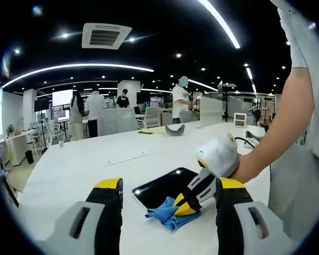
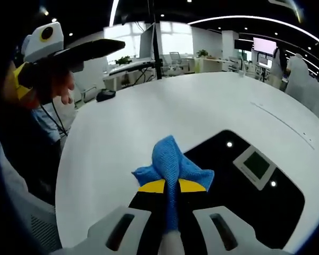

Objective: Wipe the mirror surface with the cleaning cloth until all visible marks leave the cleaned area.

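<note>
A dark rectangular mirror [image 1: 162, 187] [image 2: 244, 188] lies flat on the white table [image 1: 85, 164] [image 2: 149, 117], reflecting ceiling lights and a vent. A blue cleaning cloth [image 2: 171, 162] [image 1: 166, 214] is pinched between the jaws of my right gripper [image 2: 171, 186], at the mirror's near corner and edge. In the left gripper view the right gripper [image 1: 187, 204] comes in from the right, held by a person's hand, its tips down on the cloth. My left gripper [image 1: 169, 190] hovers above the table with its jaws wide apart and nothing between them.
The table stretches far back, with a grey bowl-like object [image 1: 175, 129] and a yellow sheet [image 1: 152, 130] near its far edge. Several people stand beyond it. A person's arm [image 1: 279, 133] fills the right side. The table's curved edge [image 2: 61, 175] lies at left.
</note>
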`<state>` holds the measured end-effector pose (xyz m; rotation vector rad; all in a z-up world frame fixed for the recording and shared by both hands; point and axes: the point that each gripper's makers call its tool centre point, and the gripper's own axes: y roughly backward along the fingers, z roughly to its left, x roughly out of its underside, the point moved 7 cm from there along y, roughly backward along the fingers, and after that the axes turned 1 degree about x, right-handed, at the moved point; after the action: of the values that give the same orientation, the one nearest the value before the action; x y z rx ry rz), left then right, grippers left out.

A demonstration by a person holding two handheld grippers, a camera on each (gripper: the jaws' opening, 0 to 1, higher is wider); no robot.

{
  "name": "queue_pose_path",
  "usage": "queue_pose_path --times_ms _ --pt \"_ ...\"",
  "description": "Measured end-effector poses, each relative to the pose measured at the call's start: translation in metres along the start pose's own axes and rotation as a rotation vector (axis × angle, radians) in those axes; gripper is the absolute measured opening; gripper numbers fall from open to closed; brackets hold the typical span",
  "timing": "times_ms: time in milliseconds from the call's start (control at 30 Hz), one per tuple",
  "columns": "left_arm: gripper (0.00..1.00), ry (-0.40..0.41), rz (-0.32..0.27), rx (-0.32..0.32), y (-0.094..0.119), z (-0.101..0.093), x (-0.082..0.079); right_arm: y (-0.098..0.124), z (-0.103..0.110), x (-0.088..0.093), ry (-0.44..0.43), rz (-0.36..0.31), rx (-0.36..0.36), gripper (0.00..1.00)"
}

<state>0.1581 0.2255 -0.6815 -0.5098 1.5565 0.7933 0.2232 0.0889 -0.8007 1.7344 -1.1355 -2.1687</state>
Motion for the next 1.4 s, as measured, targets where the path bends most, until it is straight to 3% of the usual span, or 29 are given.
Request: queue_pose_path --times_ms 1400 --pt "0.71 -0.004 -0.005 0.019 -0.005 -0.003 -0.002 0.039 -0.023 0.029 -0.072 0.013 0.083 0.02"
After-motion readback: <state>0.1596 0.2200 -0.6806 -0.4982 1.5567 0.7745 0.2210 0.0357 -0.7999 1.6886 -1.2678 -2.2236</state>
